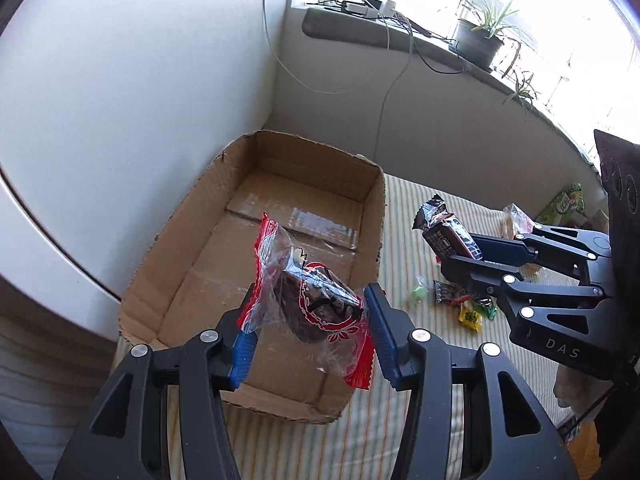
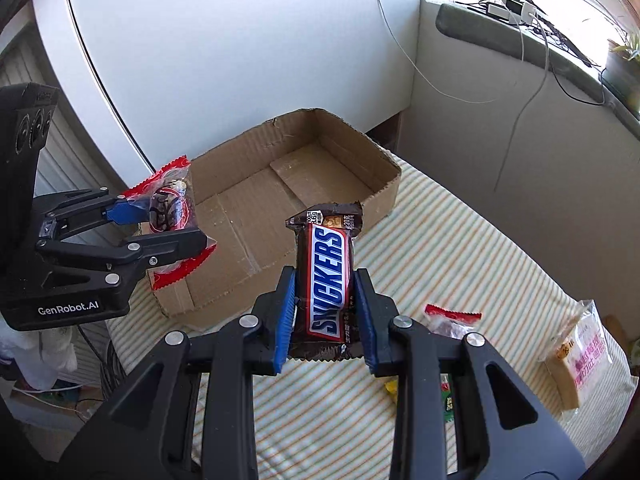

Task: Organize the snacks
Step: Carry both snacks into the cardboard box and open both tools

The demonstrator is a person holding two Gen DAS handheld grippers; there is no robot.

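An open cardboard box (image 1: 372,200) (image 2: 384,192) stands on a striped cloth, with nothing in it. My left gripper (image 1: 310,320) is shut on a clear and red wrapped dark cake (image 1: 316,300) and holds it above the box's near end; it also shows in the right wrist view (image 2: 168,208). My right gripper (image 2: 324,312) is shut on a brown Snickers bar (image 2: 326,280), held upright above the cloth to the right of the box. In the left wrist view the right gripper (image 1: 460,248) holds the bar (image 1: 448,232) beside the box.
Small wrapped candies (image 1: 468,312) lie on the striped cloth (image 2: 460,240) right of the box. A red-topped packet (image 2: 448,320) and a pale pink-printed bread packet (image 2: 580,356) lie at the right. A white curved panel (image 1: 100,100) stands behind the box. A windowsill with cables and a potted plant (image 1: 480,36) is at the back.
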